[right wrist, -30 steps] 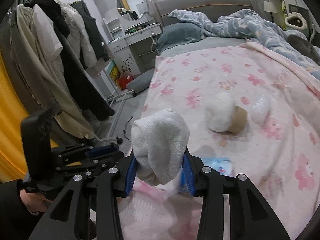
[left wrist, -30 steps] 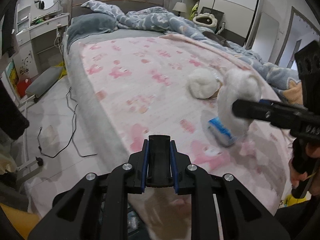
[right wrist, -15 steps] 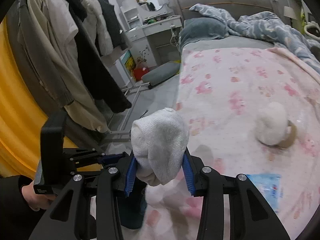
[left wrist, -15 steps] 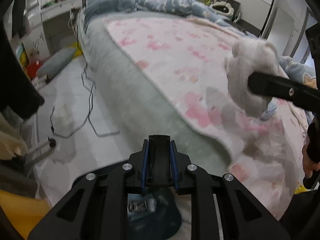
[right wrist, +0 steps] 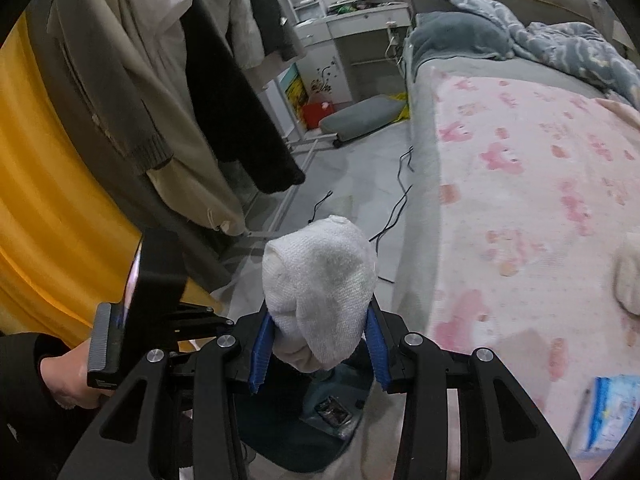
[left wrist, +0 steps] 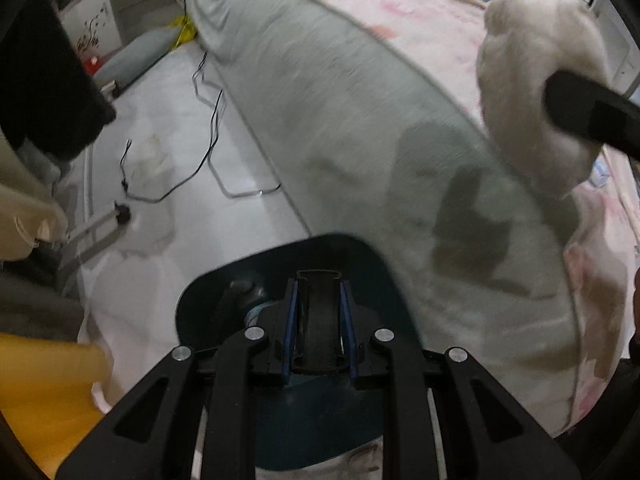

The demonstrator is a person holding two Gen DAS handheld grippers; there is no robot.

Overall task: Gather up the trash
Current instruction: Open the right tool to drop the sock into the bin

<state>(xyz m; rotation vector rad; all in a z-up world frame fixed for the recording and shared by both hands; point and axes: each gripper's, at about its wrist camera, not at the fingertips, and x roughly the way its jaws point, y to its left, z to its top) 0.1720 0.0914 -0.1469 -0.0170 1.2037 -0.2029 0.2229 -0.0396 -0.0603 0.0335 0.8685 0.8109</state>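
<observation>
My right gripper (right wrist: 318, 344) is shut on a crumpled white sock-like wad (right wrist: 320, 284) and holds it in the air just above a dark blue bin (right wrist: 288, 436) on the floor beside the bed. The wad also shows at the upper right of the left wrist view (left wrist: 536, 92). My left gripper (left wrist: 318, 320) is shut on a black part that looks like the rim or handle of the same bin (left wrist: 224, 280). Some wrappers lie inside the bin (right wrist: 334, 416). A blue and white packet (right wrist: 608, 412) and another white wad (right wrist: 630, 276) lie on the pink blanket.
The bed (right wrist: 520, 184) with its grey mattress side (left wrist: 360, 128) fills the right. Black cables (left wrist: 208, 120) trail over the floor. Coats (right wrist: 168, 92) hang on a rack at the left, over a yellow curtain (right wrist: 44, 208). A white dresser (right wrist: 352, 36) stands at the back.
Both grippers have swung left and down off the bed toward the floor. The bin has come into full view under the left gripper, and the held wad now hangs over it.
</observation>
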